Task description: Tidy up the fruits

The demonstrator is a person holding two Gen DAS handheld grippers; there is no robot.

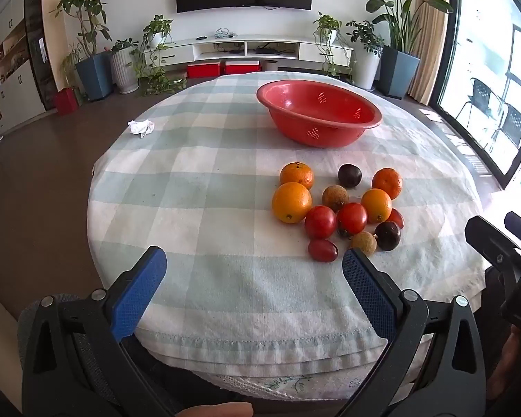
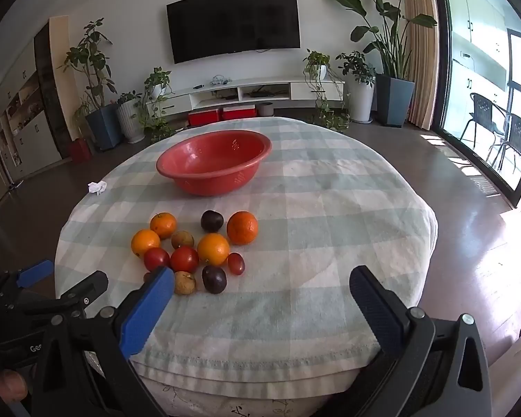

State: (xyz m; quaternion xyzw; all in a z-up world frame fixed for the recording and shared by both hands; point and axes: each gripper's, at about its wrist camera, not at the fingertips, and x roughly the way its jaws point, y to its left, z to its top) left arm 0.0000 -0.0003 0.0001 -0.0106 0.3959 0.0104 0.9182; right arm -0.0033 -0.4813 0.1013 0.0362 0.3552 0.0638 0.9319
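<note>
I hold my left gripper [image 1: 253, 267] and right gripper [image 2: 260, 285] spread wide and empty over the tabletop's [image 1: 198, 208] near edge. Beyond, the loose fruit cluster [image 1: 337, 208] awaits sorting into the empty red colander bowl [image 1: 317, 118] farther back.

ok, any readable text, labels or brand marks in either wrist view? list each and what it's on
"Gen": white letters, cut off, on the black body of the left gripper, seen in the right wrist view.
White print on a dark part at that view's lower left edge: too small to read.
Bowl, fruit, tablecloth, TV: no text.
</note>
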